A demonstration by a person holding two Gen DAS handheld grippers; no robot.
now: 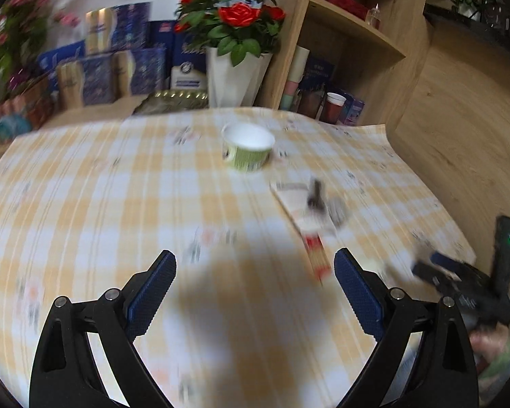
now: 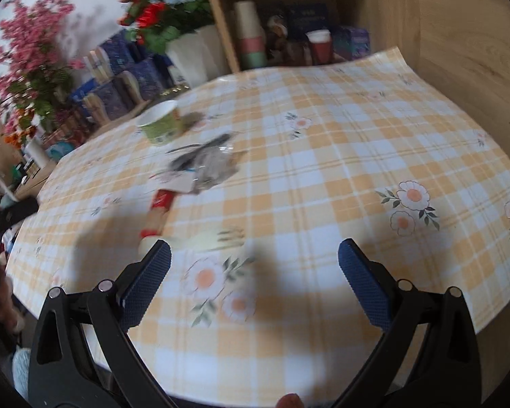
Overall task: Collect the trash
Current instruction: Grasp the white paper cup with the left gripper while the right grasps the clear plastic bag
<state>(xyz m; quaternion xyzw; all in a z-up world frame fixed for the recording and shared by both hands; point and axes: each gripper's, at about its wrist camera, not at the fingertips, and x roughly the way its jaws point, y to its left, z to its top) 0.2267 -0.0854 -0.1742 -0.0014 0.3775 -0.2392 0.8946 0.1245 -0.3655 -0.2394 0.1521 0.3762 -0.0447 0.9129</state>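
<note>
Trash items, bench-top, three noted: paper cup (image 1: 248,148), flat wrapper (image 1: 304,210), crumpled clear plastic (image 2: 209,168).

Left claw (image 1: 255,272): released, jaws spread wide, nothing between them; hangs over bare cloth at the near edge of the bench (image 1: 85,187). Blue textured pads (image 1: 153,292).

Right claw (image 2: 254,265): released, jaws wide apart, empty; poised above a printed daisy on the cloth. It also appears in the left wrist view at 4 o'clock (image 1: 438,268), blurred, with a green light on its body.

Wrapper: lies flat at 1 o'clock from the left claw, near its right finger; white body with a red end nearest the claw. A dark object lies on its far part; too blurred to identify. In the right wrist view the red end (image 2: 161,204) sits at 11 o'clock from the right claw.

Clear plastic: just beyond the wrapper, touching or overlapping it; cannot tell which.

Paper cup: upright, green sides, white inside, at 12 o'clock from the left claw, beyond the wrapper and apart from it.

Cloth: yellow-and-white check with flower print, covering the bench.

Surroundings: white vase of red roses (image 1: 234,78) at 12 o'clock behind the bench; blue boxes (image 1: 132,68) at 11 o'clock; wooden shelf unit (image 1: 353,44) at 1 o'clock, holding stacked cups.
</note>
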